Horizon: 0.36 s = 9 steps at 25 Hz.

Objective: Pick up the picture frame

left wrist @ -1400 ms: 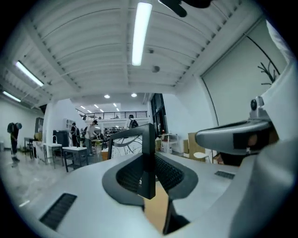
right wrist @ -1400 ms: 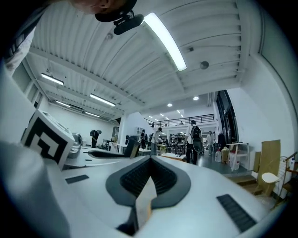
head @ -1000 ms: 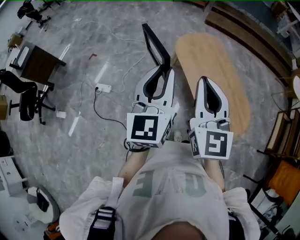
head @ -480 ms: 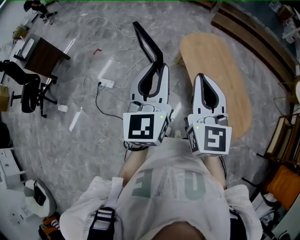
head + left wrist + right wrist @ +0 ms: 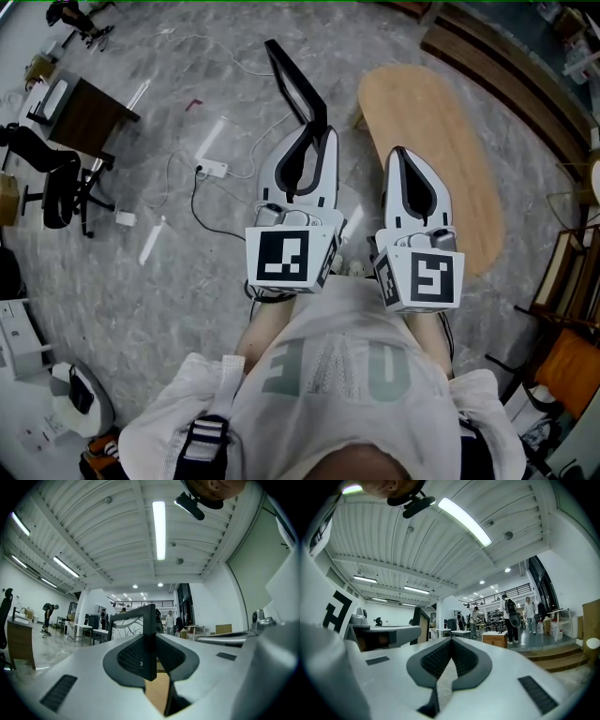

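- While you keep your left gripper (image 5: 317,133) level, its fingers (image 5: 328,169) are clamped on one edge of the black picture frame (image 5: 295,82).
- The frame is in the air over the floor (image 5: 187,234), beside the wooden surface (image 5: 450,131).
- The fingers of your right gripper (image 5: 398,155) are pressed together, empty.

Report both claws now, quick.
Left claw: closed on the picture frame.
Right claw: closed, empty.
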{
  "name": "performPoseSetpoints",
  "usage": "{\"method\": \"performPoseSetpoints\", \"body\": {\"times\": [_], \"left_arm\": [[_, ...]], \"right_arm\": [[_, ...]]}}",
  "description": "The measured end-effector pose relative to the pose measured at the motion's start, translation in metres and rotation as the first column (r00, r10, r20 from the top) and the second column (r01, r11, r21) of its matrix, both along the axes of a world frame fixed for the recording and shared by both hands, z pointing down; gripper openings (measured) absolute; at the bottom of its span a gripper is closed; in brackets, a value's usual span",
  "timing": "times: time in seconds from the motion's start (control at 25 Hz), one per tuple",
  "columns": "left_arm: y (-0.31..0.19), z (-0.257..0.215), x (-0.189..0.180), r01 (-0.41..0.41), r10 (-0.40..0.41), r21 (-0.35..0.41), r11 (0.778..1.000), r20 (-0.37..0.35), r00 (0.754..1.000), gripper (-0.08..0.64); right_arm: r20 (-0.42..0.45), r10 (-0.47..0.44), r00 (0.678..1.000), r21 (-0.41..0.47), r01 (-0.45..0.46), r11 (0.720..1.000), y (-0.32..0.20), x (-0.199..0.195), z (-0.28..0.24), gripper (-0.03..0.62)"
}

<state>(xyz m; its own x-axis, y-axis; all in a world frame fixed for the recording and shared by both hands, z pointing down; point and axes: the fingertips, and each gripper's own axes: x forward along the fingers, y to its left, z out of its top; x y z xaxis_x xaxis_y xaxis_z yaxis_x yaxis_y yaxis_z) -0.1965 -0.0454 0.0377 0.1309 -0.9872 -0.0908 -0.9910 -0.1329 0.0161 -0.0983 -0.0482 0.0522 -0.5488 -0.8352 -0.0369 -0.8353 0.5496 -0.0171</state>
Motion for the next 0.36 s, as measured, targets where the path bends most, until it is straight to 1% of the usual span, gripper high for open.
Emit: {"method": "performPoseSetpoints", "body": {"times": [0.36], "left_arm": [[-0.0045, 0.0037, 0.0016, 0.0, 0.0, -0.002, 1.0, 0.0, 1.0, 0.083]], "right_arm": [[-0.008, -0.002, 1.0, -0.001, 0.002, 1.0, -0.004, 0.0022, 0.003, 0.005]]}}
